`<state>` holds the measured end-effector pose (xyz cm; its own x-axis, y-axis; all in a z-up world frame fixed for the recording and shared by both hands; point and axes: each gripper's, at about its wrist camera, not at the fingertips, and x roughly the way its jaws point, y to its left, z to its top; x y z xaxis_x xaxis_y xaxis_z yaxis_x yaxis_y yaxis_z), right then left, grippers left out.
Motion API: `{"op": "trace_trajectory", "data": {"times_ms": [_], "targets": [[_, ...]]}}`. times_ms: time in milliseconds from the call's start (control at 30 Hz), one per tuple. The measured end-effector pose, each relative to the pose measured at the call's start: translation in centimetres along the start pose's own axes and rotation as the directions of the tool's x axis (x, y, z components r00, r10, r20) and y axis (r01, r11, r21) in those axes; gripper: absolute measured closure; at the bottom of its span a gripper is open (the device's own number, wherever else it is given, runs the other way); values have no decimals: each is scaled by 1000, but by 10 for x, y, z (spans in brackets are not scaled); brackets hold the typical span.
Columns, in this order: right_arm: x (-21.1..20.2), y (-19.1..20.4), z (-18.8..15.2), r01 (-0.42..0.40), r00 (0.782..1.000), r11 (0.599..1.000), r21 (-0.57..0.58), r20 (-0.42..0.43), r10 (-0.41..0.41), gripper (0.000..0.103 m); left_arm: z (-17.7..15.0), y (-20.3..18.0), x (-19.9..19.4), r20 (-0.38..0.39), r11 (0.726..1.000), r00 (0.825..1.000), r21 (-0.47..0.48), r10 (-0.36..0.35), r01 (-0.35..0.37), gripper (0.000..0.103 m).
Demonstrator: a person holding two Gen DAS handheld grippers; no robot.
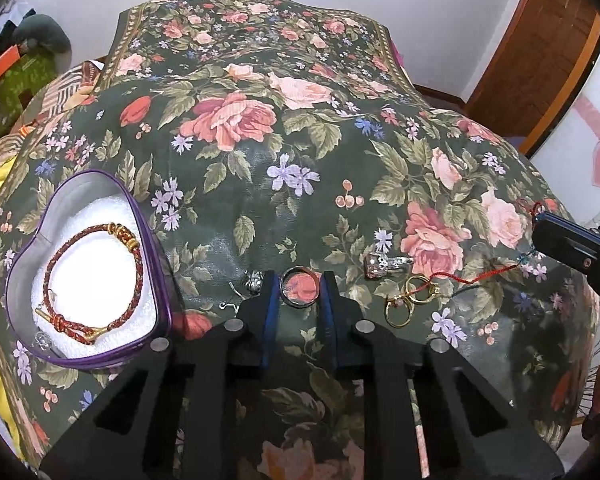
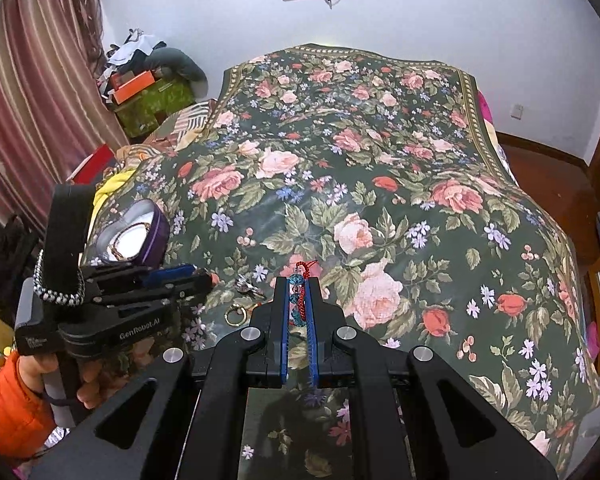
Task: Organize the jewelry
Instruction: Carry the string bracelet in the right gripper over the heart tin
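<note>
2 gold rings [image 1: 408,306] lie at lower right of the left wrist view, threaded on a red cord [image 1: 476,276] whose far end (with blue beads) is pinched in the nearly closed right gripper [image 2: 298,284]. At lower centre, the left gripper [image 1: 299,285] stands open around a silver ring [image 1: 299,286]. Lower left, a heart-shaped purple box [image 1: 16,280] holds a braided red bracelet [image 1: 60,260] on the floral bedspread [image 1: 300,160].
</note>
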<state>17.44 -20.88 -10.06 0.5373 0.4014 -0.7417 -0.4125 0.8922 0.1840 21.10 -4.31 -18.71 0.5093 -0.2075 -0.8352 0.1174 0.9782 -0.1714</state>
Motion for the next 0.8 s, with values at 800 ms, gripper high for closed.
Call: {"op": "trace_trajectory", "data": {"times_ms": [800], "targets": [[-28, 88, 50, -60, 987, 991, -116, 143, 76, 96, -11, 27, -133, 254, 1000, 967, -12, 24, -21, 83]]}}
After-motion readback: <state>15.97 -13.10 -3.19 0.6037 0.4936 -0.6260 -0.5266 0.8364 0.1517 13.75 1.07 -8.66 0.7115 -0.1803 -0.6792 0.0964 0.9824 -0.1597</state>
